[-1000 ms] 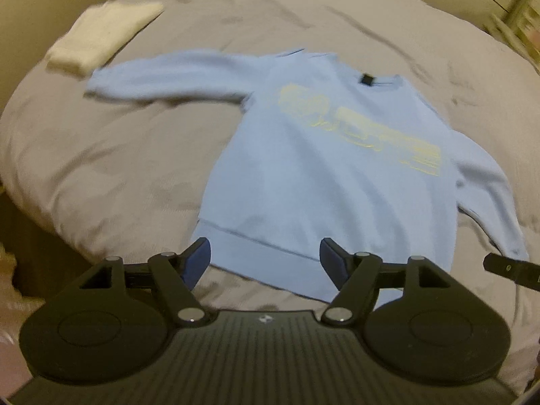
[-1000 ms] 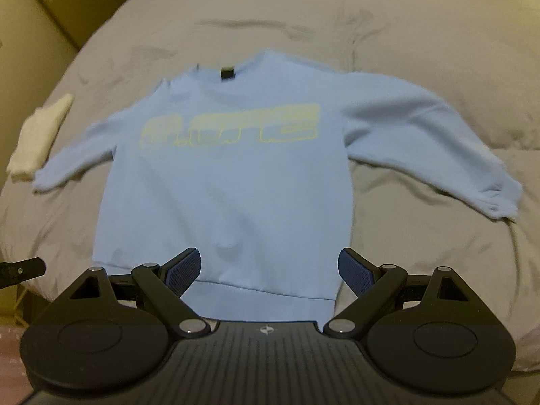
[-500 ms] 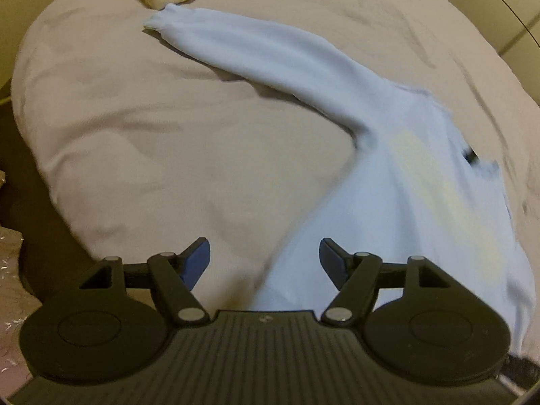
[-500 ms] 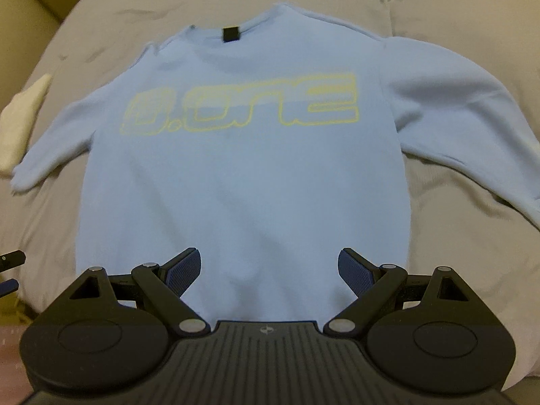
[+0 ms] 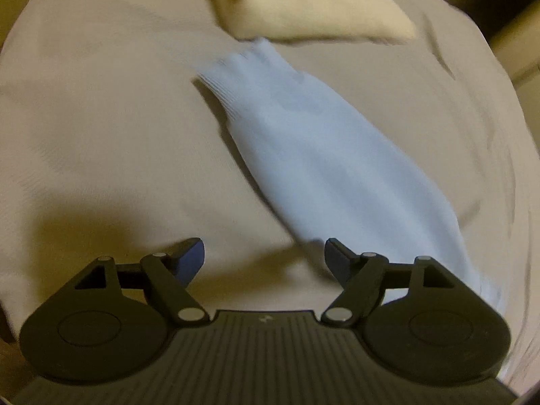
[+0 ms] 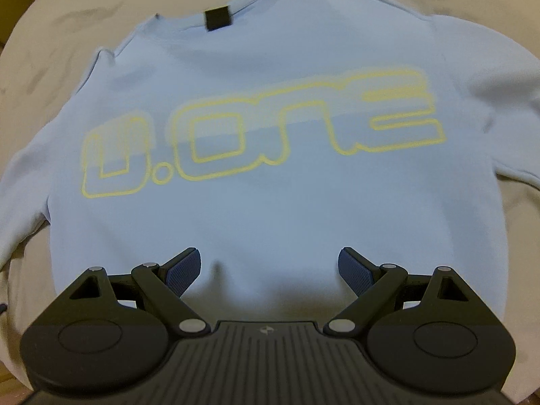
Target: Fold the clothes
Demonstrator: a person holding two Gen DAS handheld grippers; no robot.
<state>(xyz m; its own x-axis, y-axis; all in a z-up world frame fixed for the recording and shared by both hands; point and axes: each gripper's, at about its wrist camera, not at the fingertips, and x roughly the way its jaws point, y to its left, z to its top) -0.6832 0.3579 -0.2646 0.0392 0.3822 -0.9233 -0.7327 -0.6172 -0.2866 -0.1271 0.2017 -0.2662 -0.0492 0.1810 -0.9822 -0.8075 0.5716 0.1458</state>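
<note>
Left wrist view: the left gripper (image 5: 264, 256) hangs low over the grey bedding (image 5: 101, 141), jaws wide apart and holding nothing. One sleeve (image 5: 303, 148) of the light blue sweatshirt runs from about 4 o'clock up to its ribbed cuff (image 5: 233, 71) near 12 o'clock, the cuff just short of a cream folded cloth (image 5: 303, 3). The picture is blurred. A second ago this camera saw the whole garment from its hem; now only the sleeve fills the view, much closer.

Right wrist view: the right gripper (image 6: 270, 268) is over the sweatshirt (image 6: 270, 209) body, jaws likewise spread and empty. The garment lies flat, yellow lettering (image 6: 263, 131) up, black neck label (image 6: 217, 18) at 12 o'clock, the other sleeve going off at 3 o'clock. It has closed in from hem to chest.

Risks, as I judge them — a pinch at the sleeve could gather bedding too, since both are soft, and dragging the cuff could nudge the cream cloth.
</note>
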